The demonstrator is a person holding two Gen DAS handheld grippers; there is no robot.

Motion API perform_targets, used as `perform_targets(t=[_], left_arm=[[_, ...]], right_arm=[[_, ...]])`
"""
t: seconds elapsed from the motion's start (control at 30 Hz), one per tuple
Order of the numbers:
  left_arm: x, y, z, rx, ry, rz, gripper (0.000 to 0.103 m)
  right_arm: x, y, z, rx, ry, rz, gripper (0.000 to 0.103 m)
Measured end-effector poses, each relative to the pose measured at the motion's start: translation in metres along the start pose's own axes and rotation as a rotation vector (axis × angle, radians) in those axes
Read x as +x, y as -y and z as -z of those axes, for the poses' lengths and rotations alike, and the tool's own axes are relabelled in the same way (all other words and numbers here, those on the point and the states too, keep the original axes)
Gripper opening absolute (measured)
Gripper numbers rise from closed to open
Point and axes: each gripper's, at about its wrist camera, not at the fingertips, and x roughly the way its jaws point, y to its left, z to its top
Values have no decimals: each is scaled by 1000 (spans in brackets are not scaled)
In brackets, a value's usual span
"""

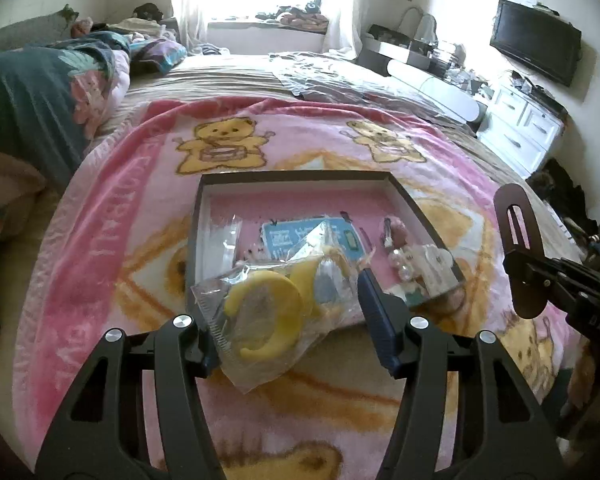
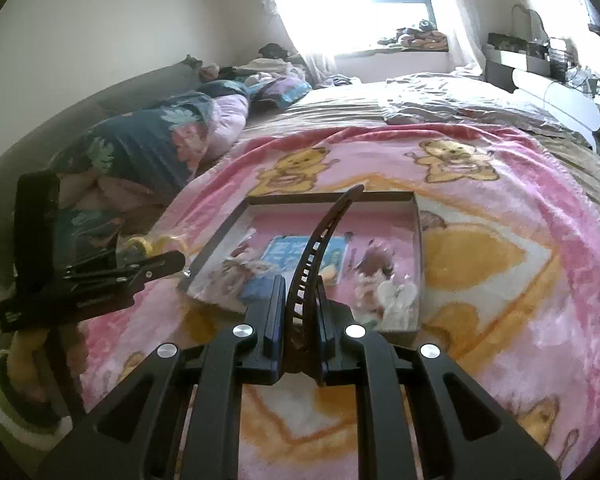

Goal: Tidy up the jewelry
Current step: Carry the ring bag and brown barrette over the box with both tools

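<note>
A fleecy pink bear-print blanket [image 1: 112, 208] covers the bed. The shallow dark-rimmed tray [image 1: 296, 178] lies mid-blanket. The left gripper [image 1: 288, 320] gapes around a crinkly clear bag [image 1: 268, 316]; the right gripper [image 2: 298, 316] clamps a curved dark hair clip [image 2: 320, 248].

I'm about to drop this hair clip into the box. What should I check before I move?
1. Right gripper grip on the dark brown curved hair clip: ok, clamped between the pads.
2. Shallow dark-rimmed box with pink lining is open: ok.
3. Free space in the box: ok, the far half is bare.
4. Clear plastic bag of yellow rings is clear of the box: not ok, it overlaps the near left corner.
5. Left gripper hold on the bag: cannot tell, jaws wide apart.
</note>
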Motion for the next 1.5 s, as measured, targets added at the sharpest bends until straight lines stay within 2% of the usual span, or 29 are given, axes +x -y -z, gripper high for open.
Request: perform_targets(t=[0.5, 0.87, 1.13, 1.2, 1.27, 1.37, 1.5], left_arm=[[60, -18, 4, -45, -63, -16, 51], [79, -33, 8, -65, -92, -32, 51], [84, -36, 11, -68, -107, -38, 51], [83, -36, 11, -69, -106, -39, 51], [83, -36, 10, -68, -103, -37, 51], [83, -36, 11, -66, -98, -38, 53], [78, -33, 10, -61, -88, -37, 62]], right_arm=[[71, 10, -9, -13, -93, 8, 13], [120, 3, 1, -37, -182, 19, 13], [133, -3, 7, -40, -217, 11, 15], [132, -5, 7, -48, -217, 9, 18], [127, -6, 7, -53, -208, 11, 26], [119, -6, 7, -55, -194, 13, 33], [105, -6, 5, -55, -172, 18, 42]])
